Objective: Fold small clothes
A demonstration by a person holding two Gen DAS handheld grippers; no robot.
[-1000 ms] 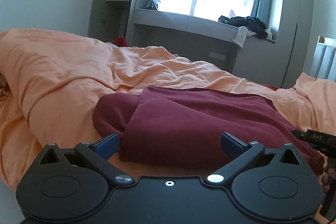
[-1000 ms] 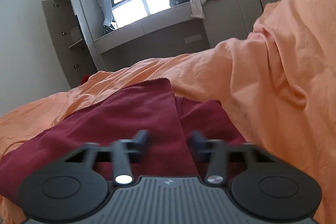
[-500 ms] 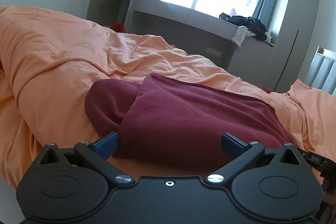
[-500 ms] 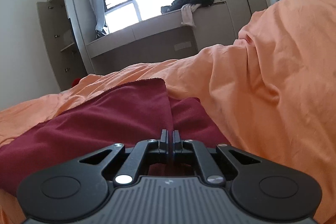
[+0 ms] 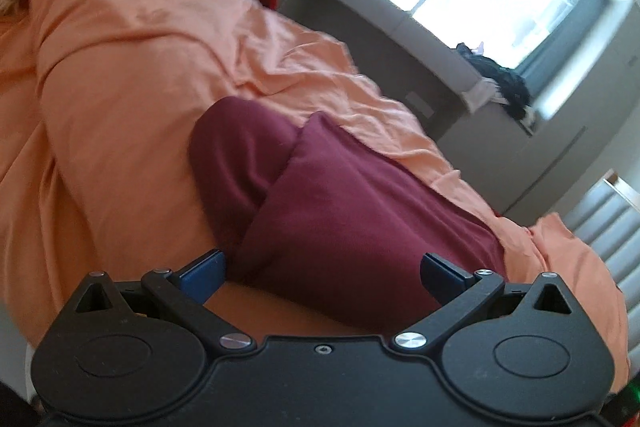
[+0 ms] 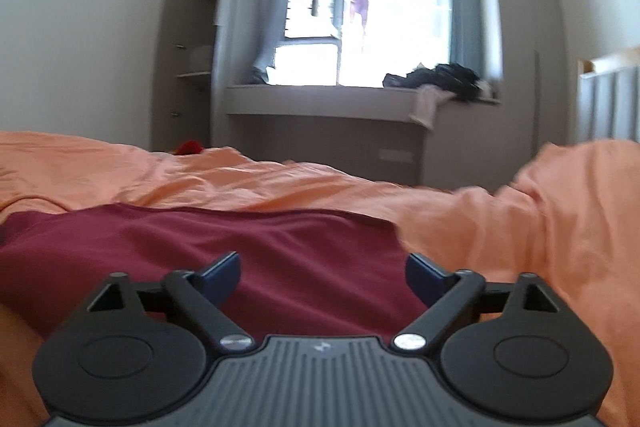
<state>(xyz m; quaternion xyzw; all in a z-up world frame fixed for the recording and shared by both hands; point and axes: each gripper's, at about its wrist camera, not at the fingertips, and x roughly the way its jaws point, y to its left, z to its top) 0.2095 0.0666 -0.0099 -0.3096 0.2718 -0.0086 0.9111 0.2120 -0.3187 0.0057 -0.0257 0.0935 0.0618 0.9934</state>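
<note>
A dark red garment [image 5: 352, 211] lies folded on the orange bedding [image 5: 120, 99], one flap laid over a sleeve-like part at its left. My left gripper [image 5: 322, 273] hovers open just in front of the garment's near edge, with the view rolled sideways. In the right wrist view the same red garment [image 6: 256, 251] spreads flat across the orange bedding [image 6: 540, 227]. My right gripper [image 6: 322, 273] is above its near part, its jaws opening wide with nothing pinched between the blue pads [image 6: 220, 275].
A rumpled orange duvet rises in a high fold [image 5: 100, 27] at the left and a lower one [image 6: 580, 187] at the right. Beyond the bed stand a window ledge [image 6: 340, 99] with dark clothes [image 6: 444, 75], an open wardrobe [image 6: 188, 67] and a white headboard [image 6: 608, 103].
My right gripper shut, then sprang wide open, and its view swung level toward the window. My left gripper stayed open while rolling sideways and edging closer to the garment.
</note>
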